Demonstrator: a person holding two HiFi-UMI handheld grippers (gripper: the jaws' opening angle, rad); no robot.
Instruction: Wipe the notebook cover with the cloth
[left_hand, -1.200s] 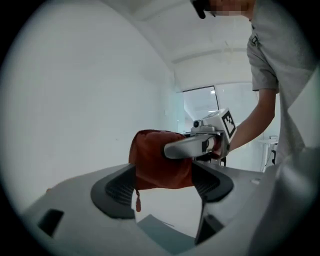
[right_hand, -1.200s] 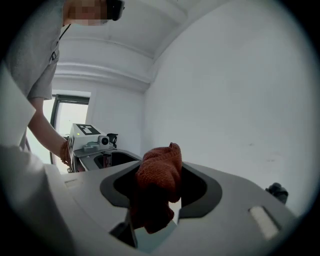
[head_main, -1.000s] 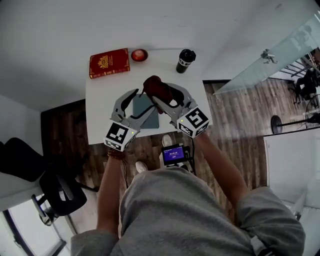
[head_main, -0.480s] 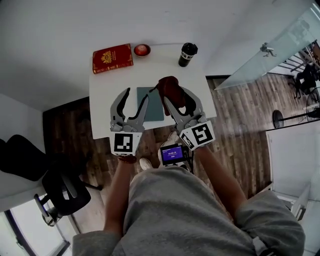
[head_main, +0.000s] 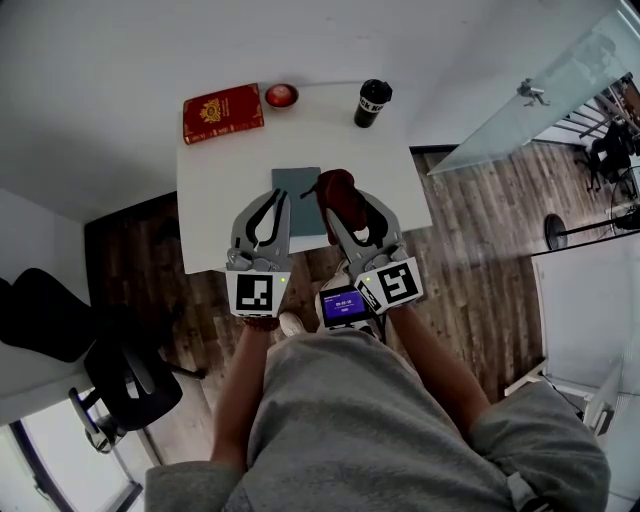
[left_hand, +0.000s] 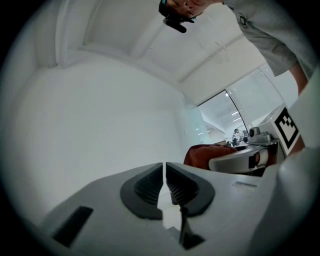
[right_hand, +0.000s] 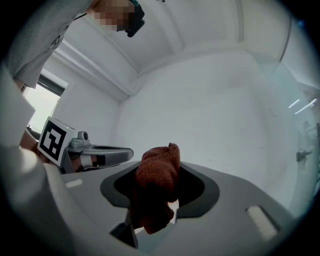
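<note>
Right gripper (head_main: 347, 207) clamps the bunched red cloth (right_hand: 159, 172), jaws just tightened, over the right edge of the grey notebook (head_main: 296, 192) near the worktop's (head_main: 215, 190) front edge. Left gripper (left_hand: 164, 181), jaws just closed on nothing, hangs at its left edge; white worktop stretches wide beyond.
</note>
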